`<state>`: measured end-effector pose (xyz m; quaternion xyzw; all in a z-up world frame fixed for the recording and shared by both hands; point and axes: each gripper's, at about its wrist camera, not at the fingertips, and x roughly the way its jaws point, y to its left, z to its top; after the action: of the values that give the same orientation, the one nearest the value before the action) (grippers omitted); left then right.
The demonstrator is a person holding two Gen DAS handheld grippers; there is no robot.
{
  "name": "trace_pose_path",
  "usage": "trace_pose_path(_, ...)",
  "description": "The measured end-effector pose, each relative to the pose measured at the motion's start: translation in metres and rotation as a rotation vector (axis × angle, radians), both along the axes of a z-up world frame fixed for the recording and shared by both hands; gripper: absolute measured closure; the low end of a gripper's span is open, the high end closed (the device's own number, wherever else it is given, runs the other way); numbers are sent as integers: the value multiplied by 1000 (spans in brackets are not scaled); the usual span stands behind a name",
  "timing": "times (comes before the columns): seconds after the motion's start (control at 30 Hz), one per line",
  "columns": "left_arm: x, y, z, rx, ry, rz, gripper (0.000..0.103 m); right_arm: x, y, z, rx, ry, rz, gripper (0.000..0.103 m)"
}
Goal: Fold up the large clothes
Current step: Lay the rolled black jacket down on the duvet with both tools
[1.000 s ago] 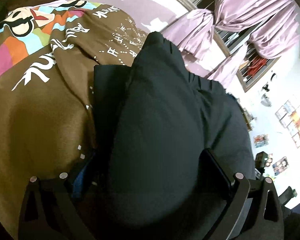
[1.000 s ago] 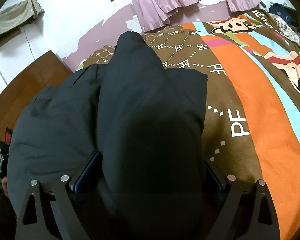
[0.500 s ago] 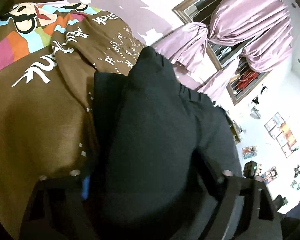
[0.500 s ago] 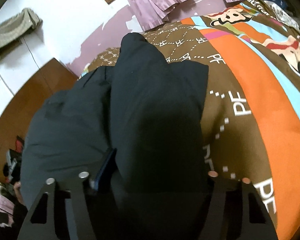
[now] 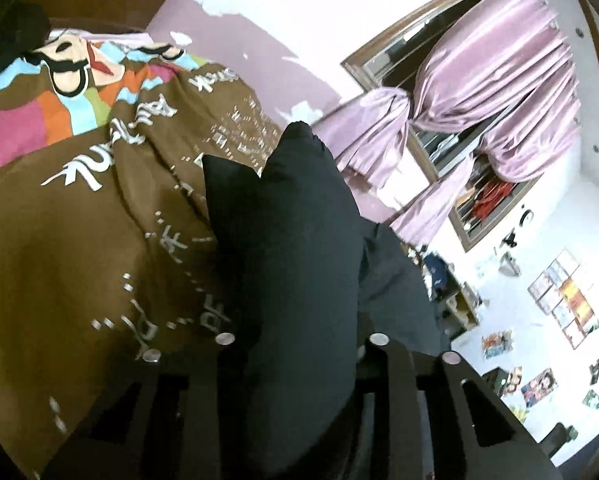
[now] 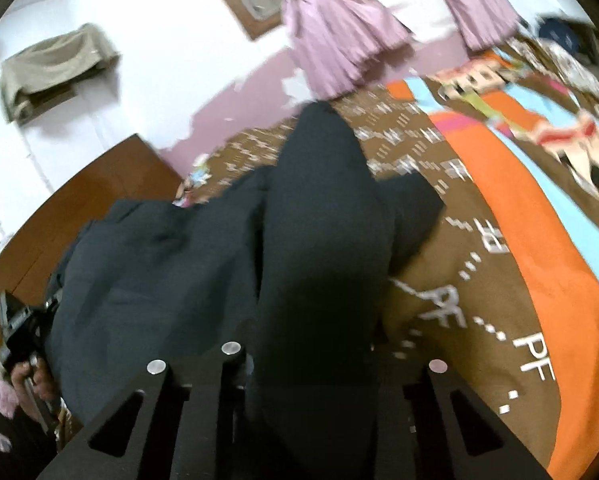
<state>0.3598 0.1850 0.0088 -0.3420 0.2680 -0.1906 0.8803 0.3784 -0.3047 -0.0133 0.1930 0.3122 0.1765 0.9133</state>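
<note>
1. The dark garment (image 5: 299,264) lies on the bed's printed blanket (image 5: 59,260), already doubled over.
2. Left gripper (image 5: 299,344) and right gripper (image 6: 319,356) have just been closing; the fingers of both clench 1 fold each, so further folds likely remain.
3. The blanket reads "PF" repeatedly.

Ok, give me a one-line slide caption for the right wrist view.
Right tongs, just closed, pinching a raised fold of the dark garment above the brown patterned bedspread.
</note>
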Motion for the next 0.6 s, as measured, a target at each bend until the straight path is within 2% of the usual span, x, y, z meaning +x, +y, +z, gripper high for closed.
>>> trace_pose_path(0.2,-36,-18,60,111,-88,10,81,-10,47,49,4,-120,100,87)
trace_pose_path(0.33,-66,-10,92,188,-129,80,82,-9,76,66,37,-164,149,87)
trace_pose_path(0.47,-90,18,107,184,-131,157,82,10,104,54,32,-126,179,87)
trace_pose_path(0.53,-96,32,102,194,-115,199,81,17,117,41,-41,-101,172,86)
trace_pose_path(0.6,-95,40,86,232,-67,251,81,24,126,22,-146,-60,116,85)
